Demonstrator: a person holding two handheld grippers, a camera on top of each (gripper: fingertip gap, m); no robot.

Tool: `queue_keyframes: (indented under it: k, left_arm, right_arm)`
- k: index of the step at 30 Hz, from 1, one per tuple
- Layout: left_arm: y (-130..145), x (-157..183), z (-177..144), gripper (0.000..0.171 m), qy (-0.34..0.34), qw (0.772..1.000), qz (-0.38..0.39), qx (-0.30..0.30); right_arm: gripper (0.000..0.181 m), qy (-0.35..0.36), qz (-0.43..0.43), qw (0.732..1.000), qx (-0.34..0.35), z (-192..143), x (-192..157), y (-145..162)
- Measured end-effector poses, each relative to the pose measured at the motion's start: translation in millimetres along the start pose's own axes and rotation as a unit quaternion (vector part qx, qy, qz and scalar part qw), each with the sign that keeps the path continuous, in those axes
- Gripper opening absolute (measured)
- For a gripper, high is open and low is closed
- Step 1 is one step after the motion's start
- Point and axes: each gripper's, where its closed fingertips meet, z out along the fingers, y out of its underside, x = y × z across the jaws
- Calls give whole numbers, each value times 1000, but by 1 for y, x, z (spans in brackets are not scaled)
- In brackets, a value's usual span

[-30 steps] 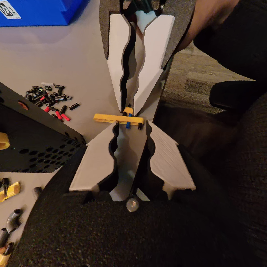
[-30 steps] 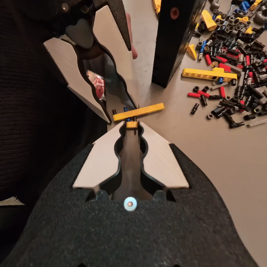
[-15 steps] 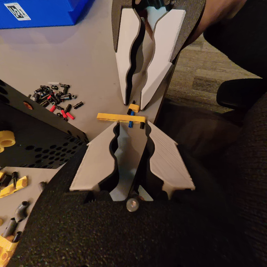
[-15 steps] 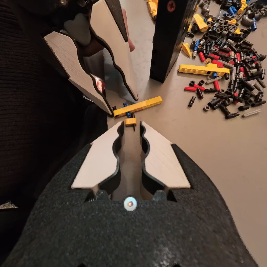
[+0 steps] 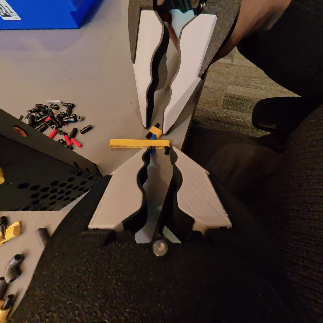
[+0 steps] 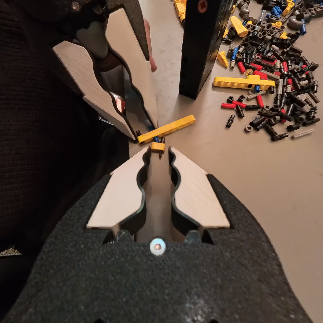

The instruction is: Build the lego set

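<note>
My left gripper (image 5: 158,149) is shut on a long yellow beam (image 5: 136,143), gripping it at the end where a blue pin (image 5: 153,150) and a black pin (image 5: 167,150) pass through. The beam sticks out to the left. A small yellow connector (image 6: 157,146) sits on the blue pin on the beam's far side and carries a black pin of its own. My right gripper (image 6: 159,148) is open, its tips on either side of that connector without pressing it. In the right wrist view the left gripper (image 6: 145,132) comes in from the upper left with the beam (image 6: 167,128).
A black perforated box (image 5: 43,183) stands on the grey table (image 5: 104,70), which ends just right of the grippers. A blue bin (image 5: 43,14) is at the back. Loose pins (image 5: 52,120) lie near, a big heap (image 6: 279,78) and a second yellow beam (image 6: 241,82) farther off. The tips of both grippers are at nearly the same place.
My right gripper was shut on the small yellow connector a second ago and has opened and let it go. The connector stays on the beam. The left gripper still holds the beam.
</note>
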Motion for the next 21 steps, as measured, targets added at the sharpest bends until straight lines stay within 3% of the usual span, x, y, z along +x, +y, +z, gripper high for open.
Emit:
queue_keyframes:
  k: [14, 21]
  left_arm:
    - [6, -3, -9, 22, 6, 1000, 21, -7]
    - [11, -3, -15, 22, 25, 999, 34, -32]
  right_arm:
    - [15, -12, -6, 1000, 0, 1, -3, -1]
    - [15, -60, -45, 997, -6, 6, -4, -4]
